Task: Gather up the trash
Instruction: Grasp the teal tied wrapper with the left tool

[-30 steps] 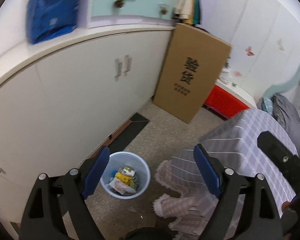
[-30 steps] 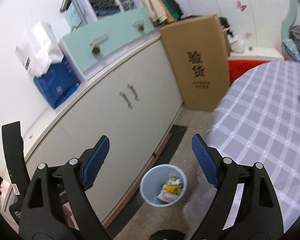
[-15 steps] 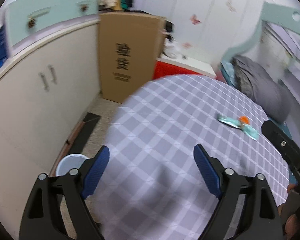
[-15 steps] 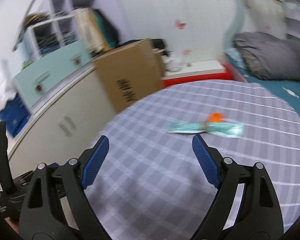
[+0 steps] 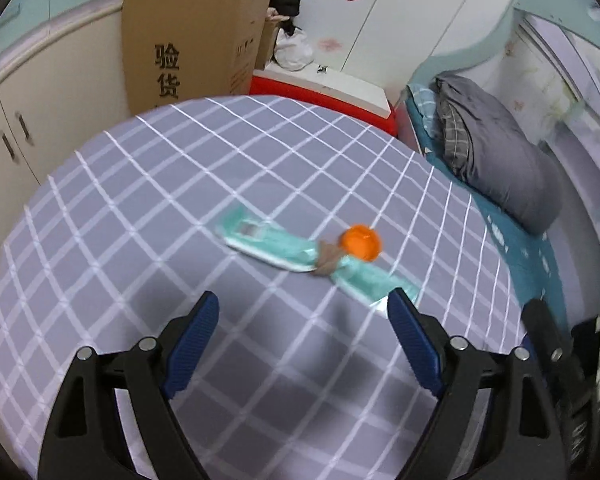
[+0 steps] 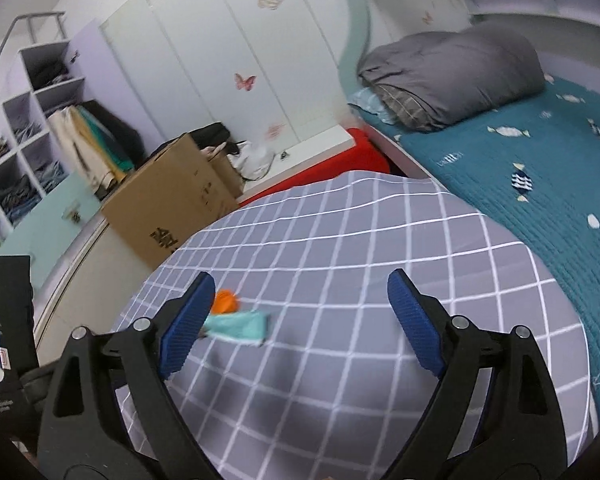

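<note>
On the round table with a grey checked cloth (image 5: pixel 140 208) lies trash: a teal wrapper (image 5: pixel 268 240), a second teal wrapper (image 5: pixel 368 280), a small brown scrap (image 5: pixel 327 262) between them, and an orange ball-like piece (image 5: pixel 360 243). My left gripper (image 5: pixel 304 320) is open and empty, just short of the wrappers. In the right wrist view the orange piece (image 6: pixel 225 302) and a teal wrapper (image 6: pixel 238 325) lie beside the left finger. My right gripper (image 6: pixel 300 312) is open and empty above the cloth (image 6: pixel 340 240).
A tall cardboard box (image 5: pixel 188 40) leans on white cabinets (image 5: pixel 16 120) to the left. A red-and-white low unit (image 5: pixel 324 88) stands behind the table. A bed with a teal cover (image 6: pixel 520 168) and a grey duvet (image 6: pixel 452 76) lies to the right.
Both grippers swung from the floor bin by the cabinets up and right over the table. The wrappers and orange piece now lie close in front of the left gripper.
</note>
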`<act>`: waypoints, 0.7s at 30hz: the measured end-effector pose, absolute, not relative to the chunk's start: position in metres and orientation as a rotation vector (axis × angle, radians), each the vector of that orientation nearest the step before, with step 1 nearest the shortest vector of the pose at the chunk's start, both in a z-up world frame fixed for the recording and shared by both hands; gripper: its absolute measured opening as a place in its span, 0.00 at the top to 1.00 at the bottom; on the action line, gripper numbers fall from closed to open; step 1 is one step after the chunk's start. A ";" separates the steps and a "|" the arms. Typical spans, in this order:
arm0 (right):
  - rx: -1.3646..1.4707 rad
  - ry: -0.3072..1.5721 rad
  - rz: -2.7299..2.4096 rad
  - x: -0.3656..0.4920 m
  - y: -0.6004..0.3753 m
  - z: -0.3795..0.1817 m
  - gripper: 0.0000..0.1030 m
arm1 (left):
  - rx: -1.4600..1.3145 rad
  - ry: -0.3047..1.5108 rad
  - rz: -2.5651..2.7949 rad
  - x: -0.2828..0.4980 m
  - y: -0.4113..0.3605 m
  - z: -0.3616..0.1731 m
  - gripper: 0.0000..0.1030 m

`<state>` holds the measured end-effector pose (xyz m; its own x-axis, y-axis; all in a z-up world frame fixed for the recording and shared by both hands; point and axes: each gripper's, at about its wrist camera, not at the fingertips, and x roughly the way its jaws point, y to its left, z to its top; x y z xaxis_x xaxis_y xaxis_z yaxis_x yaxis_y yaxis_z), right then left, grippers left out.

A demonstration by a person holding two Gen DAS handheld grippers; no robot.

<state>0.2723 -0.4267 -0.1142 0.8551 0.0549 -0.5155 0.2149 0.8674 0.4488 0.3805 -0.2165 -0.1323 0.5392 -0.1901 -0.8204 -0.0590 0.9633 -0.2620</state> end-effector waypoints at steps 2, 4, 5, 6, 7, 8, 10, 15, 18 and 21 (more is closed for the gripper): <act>0.551 0.551 -0.086 0.277 -0.438 -0.119 0.16 | -0.258 1.000 -0.060 0.386 -0.228 -0.136 0.18; 0.579 0.544 -0.085 0.280 -0.447 -0.122 0.16 | -0.221 0.992 -0.026 0.395 -0.245 -0.140 0.18; 0.587 0.540 -0.085 0.280 -0.451 -0.123 0.16 | -0.213 0.992 -0.017 0.398 -0.251 -0.142 0.18; 0.597 0.536 -0.083 0.280 -0.454 -0.124 0.16 | -0.208 0.992 -0.013 0.402 -0.256 -0.142 0.18; 0.608 0.531 -0.081 0.280 -0.458 -0.125 0.16 | -0.203 0.990 -0.006 0.405 -0.261 -0.144 0.18; 0.623 0.528 -0.083 0.279 -0.460 -0.125 0.16 | -0.189 0.985 0.009 0.408 -0.266 -0.145 0.18; 0.636 0.525 -0.079 0.279 -0.462 -0.125 0.15 | -0.168 0.978 0.042 0.413 -0.272 -0.148 0.18; 0.615 0.525 -0.086 0.279 -0.460 -0.125 0.14 | -0.112 0.982 0.110 0.418 -0.274 -0.156 0.18; 0.601 0.536 -0.098 0.281 -0.460 -0.127 0.14 | -0.076 0.986 0.093 0.414 -0.267 -0.155 0.22; 0.589 0.559 -0.106 0.283 -0.458 -0.130 0.14 | -0.086 0.982 0.061 0.407 -0.253 -0.151 0.43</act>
